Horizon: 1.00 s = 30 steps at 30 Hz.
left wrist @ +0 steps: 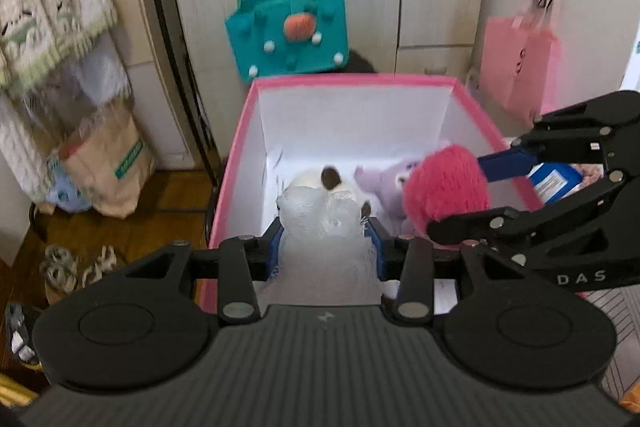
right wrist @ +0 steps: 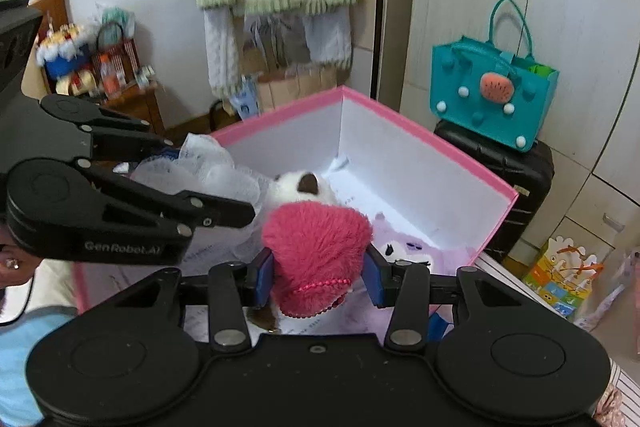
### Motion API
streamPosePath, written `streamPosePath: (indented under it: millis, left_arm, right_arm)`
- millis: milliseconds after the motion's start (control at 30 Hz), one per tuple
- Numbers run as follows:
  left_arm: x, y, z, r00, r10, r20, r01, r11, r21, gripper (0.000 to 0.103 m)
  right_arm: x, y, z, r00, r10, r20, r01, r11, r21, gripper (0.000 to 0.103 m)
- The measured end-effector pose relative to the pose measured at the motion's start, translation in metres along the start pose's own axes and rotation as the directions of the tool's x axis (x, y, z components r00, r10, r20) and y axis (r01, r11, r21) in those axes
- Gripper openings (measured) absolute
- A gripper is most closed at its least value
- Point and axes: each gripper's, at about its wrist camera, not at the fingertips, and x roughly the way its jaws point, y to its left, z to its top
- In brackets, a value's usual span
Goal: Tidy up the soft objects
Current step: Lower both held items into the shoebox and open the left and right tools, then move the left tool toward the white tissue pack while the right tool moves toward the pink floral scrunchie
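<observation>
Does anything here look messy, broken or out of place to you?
Nothing looks damaged or spilled. The pink box stands upright and holds a white plush and a purple plush. Each gripper carries a soft thing over it: the left gripper white netting, the right gripper a pink fluffy toy.

The right tongs [right wrist: 319,277] hold a fuzzy pink toy [right wrist: 316,247] between their blue pads, above the open pink box [right wrist: 420,131]. Inside the box lie a white plush [right wrist: 298,187] and a lilac plush [right wrist: 404,251]. At left, the left tongs [right wrist: 192,183] grip a white lace bundle [right wrist: 216,167].
</observation>
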Motion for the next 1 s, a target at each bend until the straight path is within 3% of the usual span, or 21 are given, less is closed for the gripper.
streamPosePath:
  millis: [133,233,600,1000]
  left_arm:
    - [-0.003,-0.002,-0.002,1.0,0.013,0.014,-0.013,1.0,0.009,0.051]
    - [-0.013,-0.001,-0.003,0.998,0.025,0.058,-0.025,1.0,0.004,0.063]
    - [-0.061,-0.006,-0.012,0.992,0.016,0.123,-0.019,1.0,0.024,0.067]
    - [-0.121,-0.031,-0.016,0.978,-0.188,0.086,0.184,0.982,0.052,0.072]
  right_arm:
    - [0.006,-0.006,-0.002,1.0,0.013,0.014,-0.013,1.0,0.008,0.059]
    - [-0.004,-0.011,-0.004,0.998,0.027,0.052,-0.029,0.999,0.031,0.062]
    - [-0.076,-0.025,-0.026,0.989,0.031,0.145,-0.048,0.993,0.11,0.063]
    - [-0.163,-0.036,-0.059,0.988,0.011,0.152,-0.036,0.987,0.159,0.063]
